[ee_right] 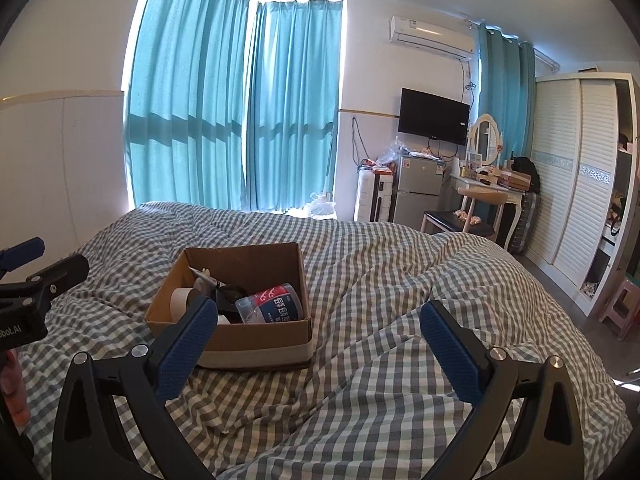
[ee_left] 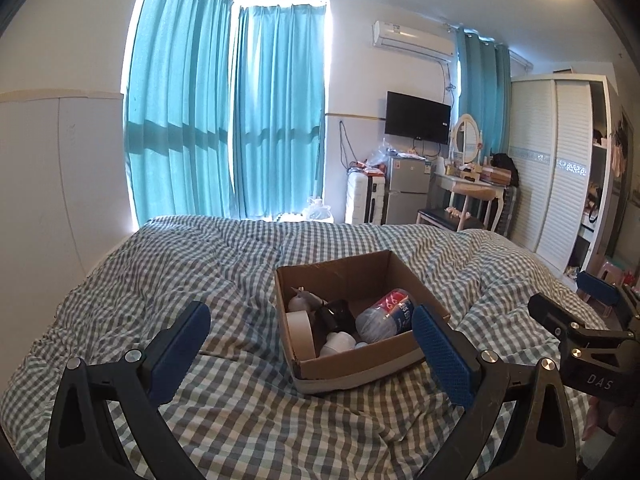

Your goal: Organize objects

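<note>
Open cardboard box point(ee_left: 352, 364) resting on checked duvet point(ee_left: 240, 420), centre of left wrist frame; left of centre in right wrist frame point(ee_right: 256, 334). Inside: tape roll point(ee_left: 300, 330) at left wall, black object point(ee_left: 338, 314) mid, crushed plastic bottle point(ee_left: 386, 316) with red-blue label at right, white item point(ee_left: 338, 342) near front. Left gripper point(ee_left: 310, 346) jaws wide, empty, low in frame. Right gripper point(ee_right: 318, 346) jaws wide, empty, over bare duvet right of box.
</note>
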A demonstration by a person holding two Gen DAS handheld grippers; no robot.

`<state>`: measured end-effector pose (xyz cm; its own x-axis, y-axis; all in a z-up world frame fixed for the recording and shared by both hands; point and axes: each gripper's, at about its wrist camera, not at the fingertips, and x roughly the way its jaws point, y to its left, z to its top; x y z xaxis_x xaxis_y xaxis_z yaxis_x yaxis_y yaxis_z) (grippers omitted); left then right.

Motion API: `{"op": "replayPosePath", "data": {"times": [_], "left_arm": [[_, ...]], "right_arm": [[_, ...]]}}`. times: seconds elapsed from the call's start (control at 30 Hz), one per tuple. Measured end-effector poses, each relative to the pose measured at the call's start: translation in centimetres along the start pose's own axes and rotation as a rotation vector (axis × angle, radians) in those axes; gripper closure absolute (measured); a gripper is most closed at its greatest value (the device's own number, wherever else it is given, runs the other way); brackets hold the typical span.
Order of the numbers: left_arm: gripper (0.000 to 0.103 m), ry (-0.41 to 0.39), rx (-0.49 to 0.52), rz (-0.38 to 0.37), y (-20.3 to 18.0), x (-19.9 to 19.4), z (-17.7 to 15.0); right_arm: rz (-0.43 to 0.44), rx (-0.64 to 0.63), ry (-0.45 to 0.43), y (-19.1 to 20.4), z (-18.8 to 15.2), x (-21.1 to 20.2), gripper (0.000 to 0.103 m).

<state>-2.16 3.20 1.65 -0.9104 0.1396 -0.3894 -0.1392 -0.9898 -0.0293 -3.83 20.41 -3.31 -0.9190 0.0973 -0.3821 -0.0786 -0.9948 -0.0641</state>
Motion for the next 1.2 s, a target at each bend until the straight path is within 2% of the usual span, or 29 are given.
{"op": "replayPosePath", "data": {"times": [0.17,1.2], "left_arm": [[0.000,0.010,0.008,0.003,-0.1,0.1,-0.4],[0.000,0.025,0.067,0.015,-0.5,-0.1,-0.7]], "right_arm": [[0.009,0.027,0.011,-0.1,-0.1,0.1,0.001],[0.011,-0.008,0.022,1.0,-0.3,0.0,0.001]]}}
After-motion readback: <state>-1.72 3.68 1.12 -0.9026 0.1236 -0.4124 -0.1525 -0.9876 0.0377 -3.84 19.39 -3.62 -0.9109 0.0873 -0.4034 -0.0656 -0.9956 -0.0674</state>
